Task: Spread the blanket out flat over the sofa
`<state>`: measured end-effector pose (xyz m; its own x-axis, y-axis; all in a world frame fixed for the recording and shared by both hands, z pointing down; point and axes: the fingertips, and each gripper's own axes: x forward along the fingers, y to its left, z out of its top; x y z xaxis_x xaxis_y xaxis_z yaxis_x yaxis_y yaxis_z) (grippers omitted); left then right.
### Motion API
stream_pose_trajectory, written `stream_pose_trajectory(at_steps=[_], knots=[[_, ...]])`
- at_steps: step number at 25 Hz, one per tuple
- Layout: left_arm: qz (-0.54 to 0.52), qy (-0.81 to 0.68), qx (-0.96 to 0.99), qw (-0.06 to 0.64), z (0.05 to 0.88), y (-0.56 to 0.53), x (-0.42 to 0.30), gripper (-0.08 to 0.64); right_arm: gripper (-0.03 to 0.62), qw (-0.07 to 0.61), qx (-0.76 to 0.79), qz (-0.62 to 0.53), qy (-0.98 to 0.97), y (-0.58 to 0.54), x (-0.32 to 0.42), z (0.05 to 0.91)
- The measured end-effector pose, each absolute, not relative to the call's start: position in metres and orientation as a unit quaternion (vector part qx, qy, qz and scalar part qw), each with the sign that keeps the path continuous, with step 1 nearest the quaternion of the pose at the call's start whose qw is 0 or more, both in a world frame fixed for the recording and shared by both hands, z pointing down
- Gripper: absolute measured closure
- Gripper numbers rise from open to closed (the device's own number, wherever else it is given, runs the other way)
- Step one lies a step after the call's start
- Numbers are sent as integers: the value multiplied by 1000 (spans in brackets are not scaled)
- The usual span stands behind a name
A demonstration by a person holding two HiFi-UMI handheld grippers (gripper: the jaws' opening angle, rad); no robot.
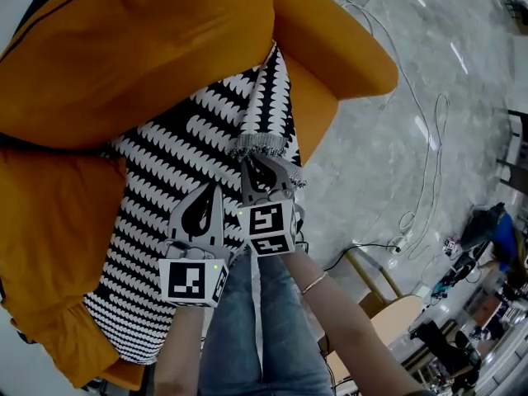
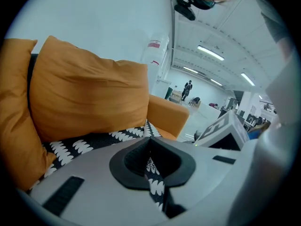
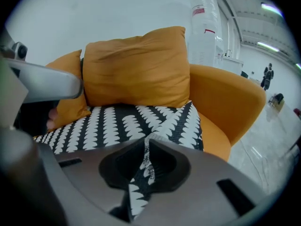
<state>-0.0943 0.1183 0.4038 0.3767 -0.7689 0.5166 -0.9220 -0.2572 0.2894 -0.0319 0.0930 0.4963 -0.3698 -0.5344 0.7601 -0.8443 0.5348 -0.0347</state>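
A black blanket with white scalloped stripes [image 1: 177, 167] lies over the seat of an orange sofa [image 1: 326, 44]. Its near edge is lifted and gathered. My left gripper [image 1: 200, 209] is shut on that edge, a strip of blanket [image 2: 153, 175] pinched between its jaws. My right gripper [image 1: 262, 170] is shut on the fringed edge just beside it, with blanket [image 3: 141, 171] clamped in its jaws. The two grippers sit close together at the sofa's front. The blanket [image 3: 117, 121] reaches back to the orange cushions [image 3: 136, 67].
Two orange cushions [image 2: 89, 100] lean against the sofa back. The orange armrest [image 3: 225, 98] is to the right. Grey marble floor [image 1: 396, 139] carries white cables [image 1: 425, 163]; chairs and equipment stand at the lower right. A person's jeans [image 1: 260, 328] are below the grippers.
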Motion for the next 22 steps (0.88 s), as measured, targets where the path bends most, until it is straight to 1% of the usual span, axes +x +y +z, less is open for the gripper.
stream_pose_trajectory(at_steps=[2, 4, 8, 13, 17, 22], knots=[[139, -543, 778, 284, 411, 116, -93, 541, 535, 369, 426, 219, -796, 89, -32, 506], [141, -542, 777, 288, 416, 108, -94, 542, 515, 376, 425, 223, -793, 79, -34, 515], [144, -539, 778, 290, 416, 81, -109, 541, 502, 391, 428, 227, -783, 50, -46, 522], [142, -543, 776, 287, 415, 91, -102, 543, 485, 401, 425, 247, -773, 64, -38, 531], [140, -544, 777, 285, 415, 94, -94, 542, 485, 404, 425, 266, -765, 70, -32, 540], [141, -541, 777, 288, 401, 78, -109, 542, 485, 419, 419, 276, -756, 56, -50, 531]])
